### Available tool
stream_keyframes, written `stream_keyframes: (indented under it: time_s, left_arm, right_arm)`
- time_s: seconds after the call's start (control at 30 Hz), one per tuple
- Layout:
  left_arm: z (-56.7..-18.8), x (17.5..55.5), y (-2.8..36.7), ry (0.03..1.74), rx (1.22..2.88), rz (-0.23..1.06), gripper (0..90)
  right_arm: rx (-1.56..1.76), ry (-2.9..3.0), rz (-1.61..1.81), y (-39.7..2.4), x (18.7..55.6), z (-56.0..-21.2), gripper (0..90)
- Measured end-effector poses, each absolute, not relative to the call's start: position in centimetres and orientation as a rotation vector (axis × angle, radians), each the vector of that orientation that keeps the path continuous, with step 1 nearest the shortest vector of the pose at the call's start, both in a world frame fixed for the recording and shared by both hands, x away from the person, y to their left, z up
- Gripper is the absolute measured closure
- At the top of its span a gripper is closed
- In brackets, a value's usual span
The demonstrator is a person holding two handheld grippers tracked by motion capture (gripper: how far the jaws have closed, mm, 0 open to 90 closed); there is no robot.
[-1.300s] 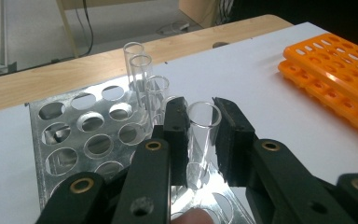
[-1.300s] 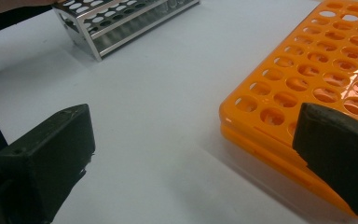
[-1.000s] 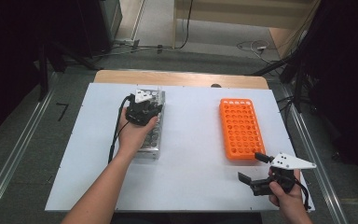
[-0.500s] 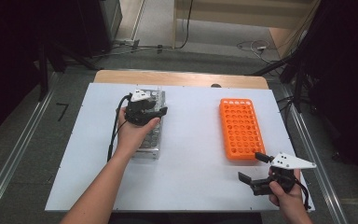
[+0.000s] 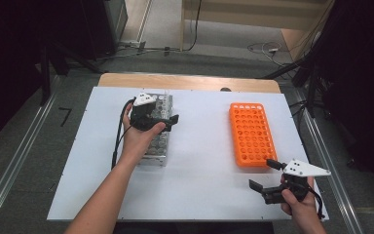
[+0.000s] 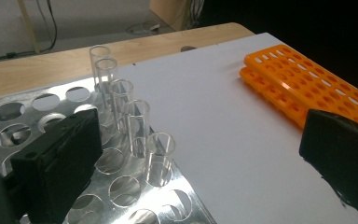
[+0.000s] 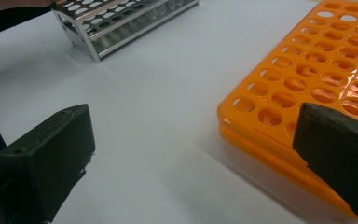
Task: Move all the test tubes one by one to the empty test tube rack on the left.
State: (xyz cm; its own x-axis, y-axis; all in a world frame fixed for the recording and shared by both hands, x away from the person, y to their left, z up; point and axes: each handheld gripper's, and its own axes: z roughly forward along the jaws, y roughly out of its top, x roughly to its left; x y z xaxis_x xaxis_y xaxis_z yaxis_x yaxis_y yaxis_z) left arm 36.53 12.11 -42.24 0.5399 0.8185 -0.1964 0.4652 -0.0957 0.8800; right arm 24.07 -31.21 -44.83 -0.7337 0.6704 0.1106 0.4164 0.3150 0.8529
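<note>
A metal tube rack [image 5: 157,148] stands on the left of the white board, and a row of several clear glass tubes [image 6: 161,156] stands in its holes [image 6: 23,107]. My left gripper [image 5: 164,118] hovers over the rack's far half and is open, with nothing between its jaws [image 6: 200,163]; the nearest tube stands just ahead of its left jaw. An orange tube rack [image 5: 250,132] with empty holes lies on the right. My right gripper [image 5: 264,174] is open just in front of the orange rack's near corner [image 7: 279,100], holding nothing [image 7: 193,158].
The white board [image 5: 199,170] covers a table whose wooden edge [image 5: 190,82] shows at the back. Open board lies between the two racks. Metal rails and cables run on the floor around the table. The metal rack [image 7: 121,23] sits far off in the right gripper view.
My left gripper has shifted slightly to the right over the metal rack, its jaw now past the rack's right edge. The right gripper has stayed put.
</note>
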Motion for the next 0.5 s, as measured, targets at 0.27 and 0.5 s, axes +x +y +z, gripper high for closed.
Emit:
stream_keyframes:
  time_s: [0.27, 0.5]
  left_arm:
    - [-42.0, 35.7, 12.1, 1.041, 1.741, 0.427, 0.0]
    - [-41.7, 34.6, 12.4, 1.015, 1.739, 0.426, 0.0]
  right_arm:
    - [0.983, 2.321, 1.380, -31.1, 24.1, -44.9, 0.0]
    - [0.988, 2.322, 1.379, -31.1, 24.1, -44.9, 0.0]
